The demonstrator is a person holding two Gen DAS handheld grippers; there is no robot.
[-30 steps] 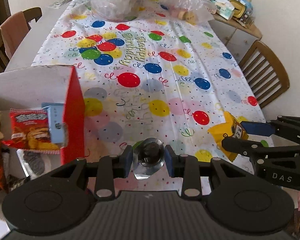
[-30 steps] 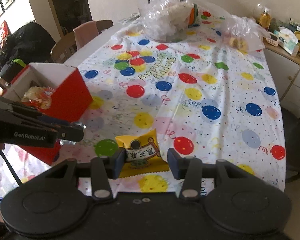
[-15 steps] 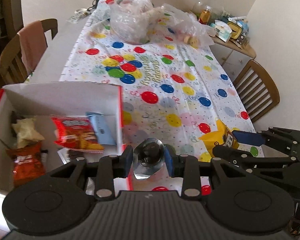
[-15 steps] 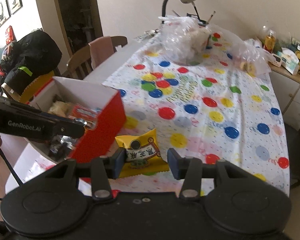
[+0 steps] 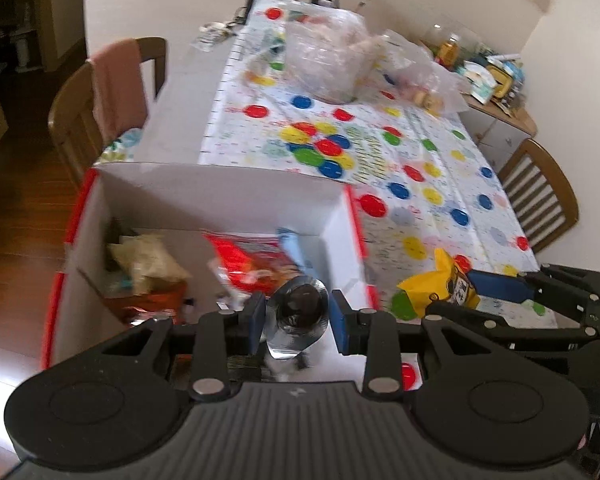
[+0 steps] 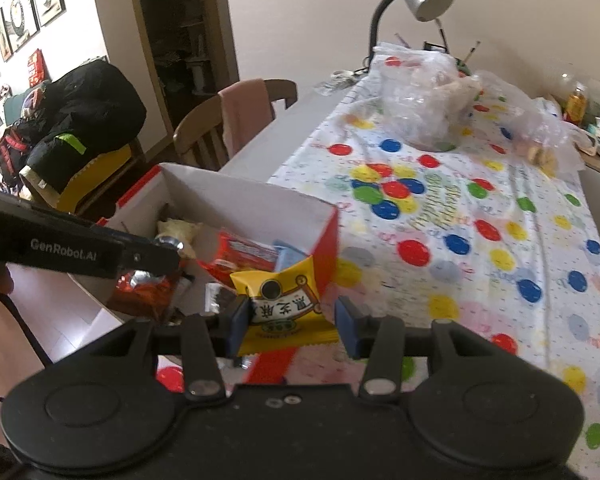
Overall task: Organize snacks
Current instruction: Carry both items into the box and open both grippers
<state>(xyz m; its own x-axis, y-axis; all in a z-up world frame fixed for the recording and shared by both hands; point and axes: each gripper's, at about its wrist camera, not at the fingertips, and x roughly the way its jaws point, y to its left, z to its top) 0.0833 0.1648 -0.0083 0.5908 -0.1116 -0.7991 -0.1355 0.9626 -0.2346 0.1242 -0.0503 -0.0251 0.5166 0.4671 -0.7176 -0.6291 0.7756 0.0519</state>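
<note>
Red box (image 5: 204,200) now nearer beneath both held snacks.

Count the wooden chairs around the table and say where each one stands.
2 in view. One wooden chair, with a pink cloth draped over its back, stands at the table's left side behind the box; the other chair stands at the right side. More may be hidden out of frame.

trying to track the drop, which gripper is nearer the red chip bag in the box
Left. The left gripper hangs above the red chip bag; the right gripper sits beside the box.
</note>
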